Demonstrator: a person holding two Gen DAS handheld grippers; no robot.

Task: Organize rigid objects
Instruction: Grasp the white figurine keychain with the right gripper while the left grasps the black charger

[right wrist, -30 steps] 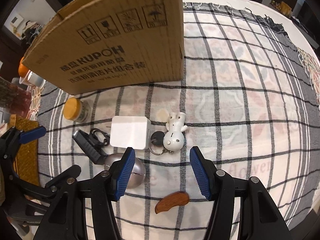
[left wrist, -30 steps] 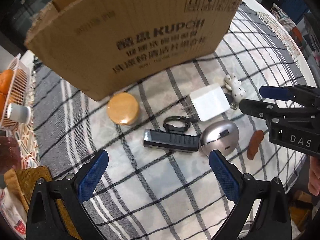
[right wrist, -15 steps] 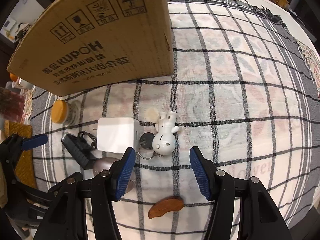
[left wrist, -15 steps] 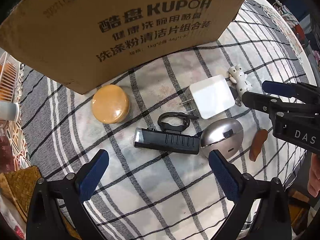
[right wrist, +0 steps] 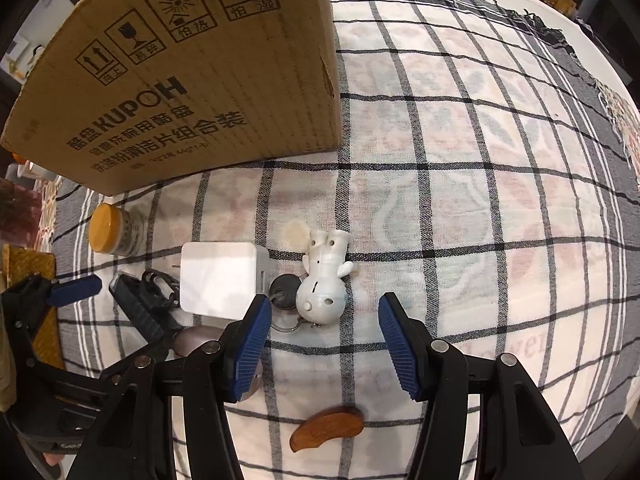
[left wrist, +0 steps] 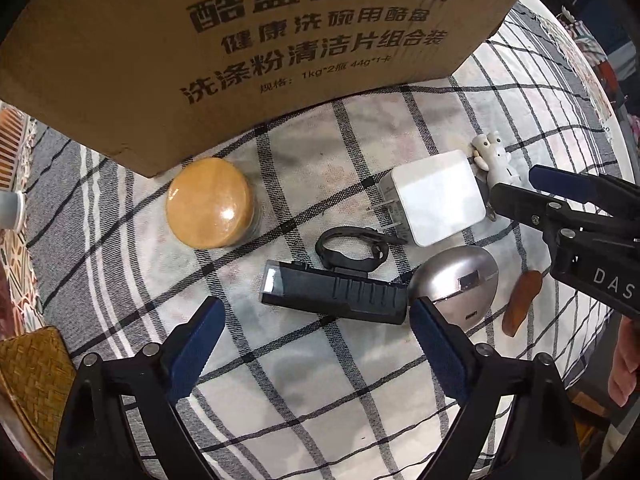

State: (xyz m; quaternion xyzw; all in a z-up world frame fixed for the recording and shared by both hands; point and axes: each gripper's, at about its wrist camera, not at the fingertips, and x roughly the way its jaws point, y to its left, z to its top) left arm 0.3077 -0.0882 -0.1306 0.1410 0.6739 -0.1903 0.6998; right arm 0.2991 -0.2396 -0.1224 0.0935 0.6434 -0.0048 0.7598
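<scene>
Small items lie on a checked cloth before a cardboard box (left wrist: pixel 256 48). In the left wrist view my open, empty left gripper (left wrist: pixel 316 344) hovers just short of a black flashlight (left wrist: pixel 336 294) with a black strap (left wrist: pixel 352 248). Around it are a jar with an orange lid (left wrist: pixel 210 203), a white charger (left wrist: pixel 434 204), a silver egg-shaped case (left wrist: pixel 460 280) and a brown wooden piece (left wrist: pixel 520 304). In the right wrist view my open, empty right gripper (right wrist: pixel 324 344) hovers just short of a white figurine keychain (right wrist: pixel 324 280), beside the charger (right wrist: pixel 218 278).
The box (right wrist: pixel 188 76) stands close behind the items. A woven mat (left wrist: pixel 32 372) lies at the left table edge, with a wire basket (left wrist: pixel 12 140) behind it. The wooden piece (right wrist: pixel 326 428) lies under the right gripper. Bare cloth (right wrist: pixel 480 200) stretches to the right.
Both grippers have moved forward and lower toward the items, which now look larger. Nothing on the cloth has moved and both grippers stay open.
</scene>
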